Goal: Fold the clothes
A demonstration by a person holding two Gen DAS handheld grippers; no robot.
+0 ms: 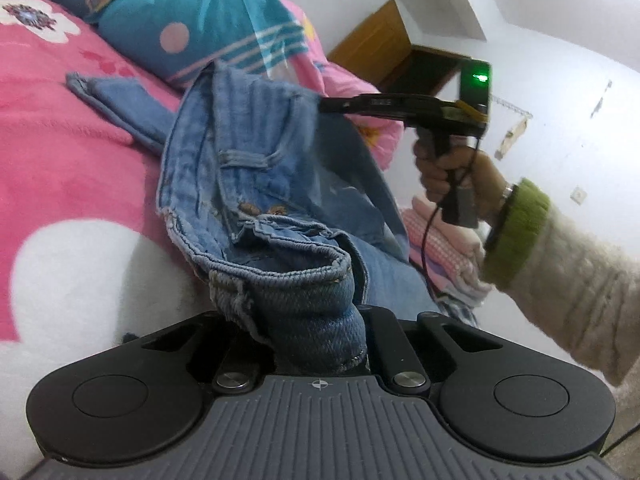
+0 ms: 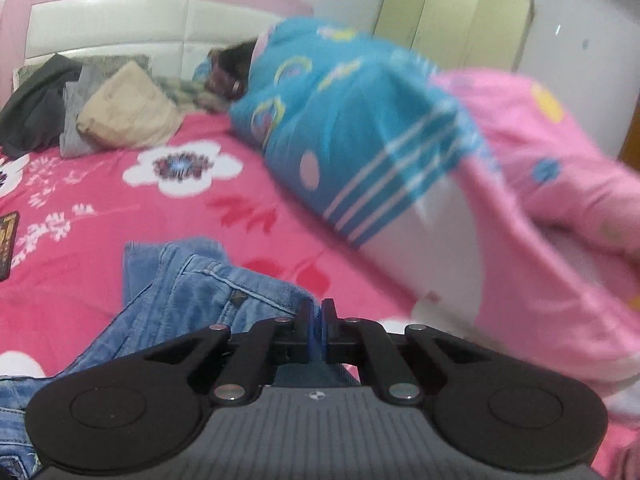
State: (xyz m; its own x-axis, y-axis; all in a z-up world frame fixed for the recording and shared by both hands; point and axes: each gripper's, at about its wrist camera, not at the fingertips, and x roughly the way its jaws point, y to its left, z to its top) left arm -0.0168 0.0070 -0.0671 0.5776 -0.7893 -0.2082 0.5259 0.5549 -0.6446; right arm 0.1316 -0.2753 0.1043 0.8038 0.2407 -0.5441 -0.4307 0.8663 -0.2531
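A pair of blue denim jeans (image 1: 256,184) hangs stretched between both grippers above the pink flowered bed (image 1: 60,140). My left gripper (image 1: 316,344) is shut on the bunched waistband, which hides its fingertips. In the left wrist view the right gripper (image 1: 326,105) comes in from the right, held by a hand, and is shut on the far corner of the jeans. In the right wrist view the right gripper (image 2: 318,316) pinches a blue denim edge between its closed fingers, and the jeans (image 2: 200,296) trail down to the lower left. One leg end (image 1: 116,100) lies on the bed.
A teal and pink quilt (image 2: 360,128) is heaped across the bed to the right. Pillows and dark clothes (image 2: 80,104) lie by the white headboard (image 2: 120,24). Folded pink clothes (image 1: 448,248) sit at the bed's edge. A wooden nightstand (image 1: 384,52) stands by the wall.
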